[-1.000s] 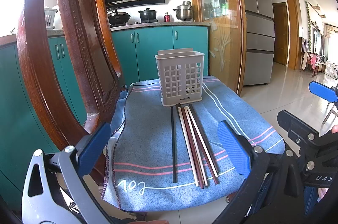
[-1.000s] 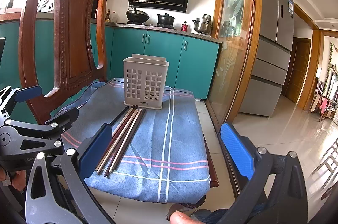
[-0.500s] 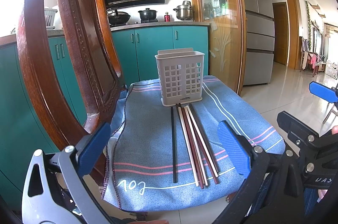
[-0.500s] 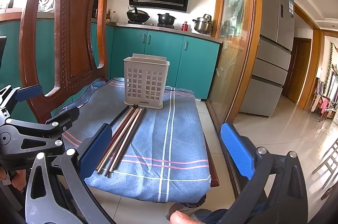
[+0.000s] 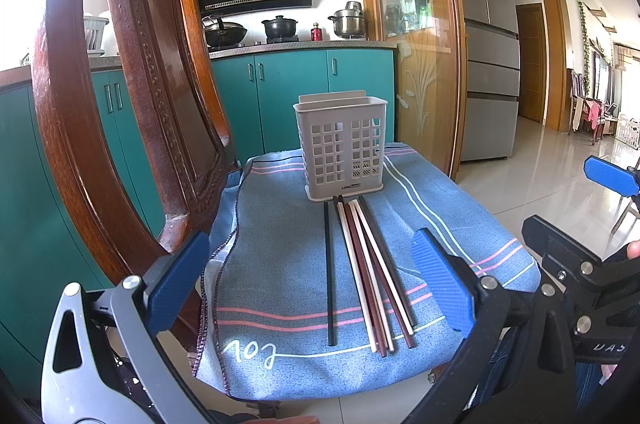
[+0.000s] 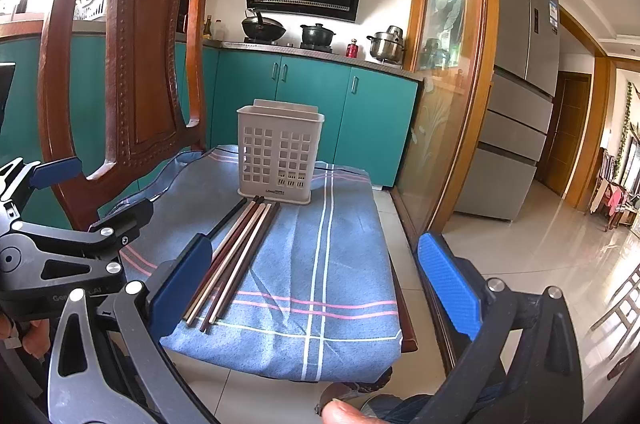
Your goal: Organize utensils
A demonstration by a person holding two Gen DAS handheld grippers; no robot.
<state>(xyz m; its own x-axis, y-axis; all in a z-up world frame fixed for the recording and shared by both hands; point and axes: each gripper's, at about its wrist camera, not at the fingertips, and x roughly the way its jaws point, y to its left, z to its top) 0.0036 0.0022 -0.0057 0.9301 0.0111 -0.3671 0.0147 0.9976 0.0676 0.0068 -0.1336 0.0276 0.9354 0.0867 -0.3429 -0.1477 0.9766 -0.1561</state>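
Note:
Several chopsticks (image 5: pixel 368 272) lie side by side on a blue cloth, running from the front edge up to a grey perforated utensil basket (image 5: pixel 342 148). One black chopstick (image 5: pixel 329 272) lies a little apart on the left. The chopsticks (image 6: pixel 236 256) and basket (image 6: pixel 278 152) also show in the right wrist view. My left gripper (image 5: pixel 312 284) is open and empty, hovering in front of the cloth's near edge. My right gripper (image 6: pixel 316 276) is open and empty, to the right of the chopsticks' near ends.
The blue striped cloth (image 5: pixel 272 264) covers a wooden chair seat; the carved chair back (image 5: pixel 132 84) rises at the left. Teal kitchen cabinets (image 5: pixel 296 92) and a fridge (image 5: pixel 488 56) stand behind. Tiled floor (image 6: pixel 520 256) lies to the right.

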